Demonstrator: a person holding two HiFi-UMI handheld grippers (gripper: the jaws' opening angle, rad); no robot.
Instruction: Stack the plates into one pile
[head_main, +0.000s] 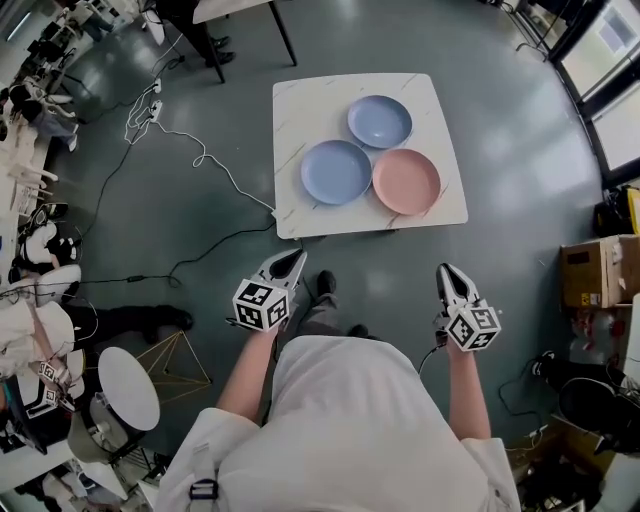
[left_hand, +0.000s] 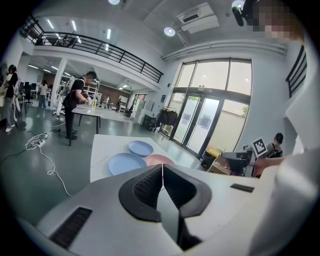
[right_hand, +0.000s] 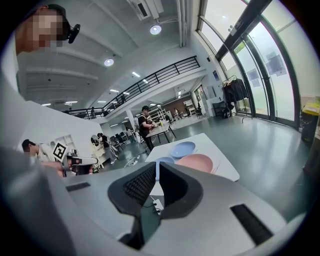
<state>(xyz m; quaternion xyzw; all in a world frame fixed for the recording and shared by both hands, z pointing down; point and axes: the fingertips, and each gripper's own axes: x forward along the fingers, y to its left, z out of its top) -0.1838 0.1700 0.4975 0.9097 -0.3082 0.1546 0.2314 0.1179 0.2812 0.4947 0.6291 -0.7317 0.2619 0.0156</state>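
Plates, three in number, lie singly on a white worktop (head_main: 300, 100) ahead of the person; none rests on another, so the stacking appears not yet begun and the step in hand is judged to be the approach. Nearest the camera, the left hand-held gripper (head_main: 295, 255) is held out in front of the body with its jaws pressed together and nothing between them. The right hand-held gripper (head_main: 443, 270), level with it and well apart from it, has its jaws likewise closed to a thin slit and holds nothing. Both point toward the worktop, and neither reaches its near edge. A strip of grey floor separates them from it, and a white cable (head_main: 200, 155) trails across the floor at the left. On the worktop, the near blue plate (head_main: 336, 171) lies front left and the pink plate (head_main: 406, 181) front right, their rims just beside each other. The far blue plate (head_main: 379, 121) lies behind and between them. Whether any rims actually touch cannot be told. The next move probably calls for closing the remaining gap, spreading the jaws of one hand-held gripper, and pinching a plate by its rim. That plate can then be lifted clear and set down centred on a neighbour.
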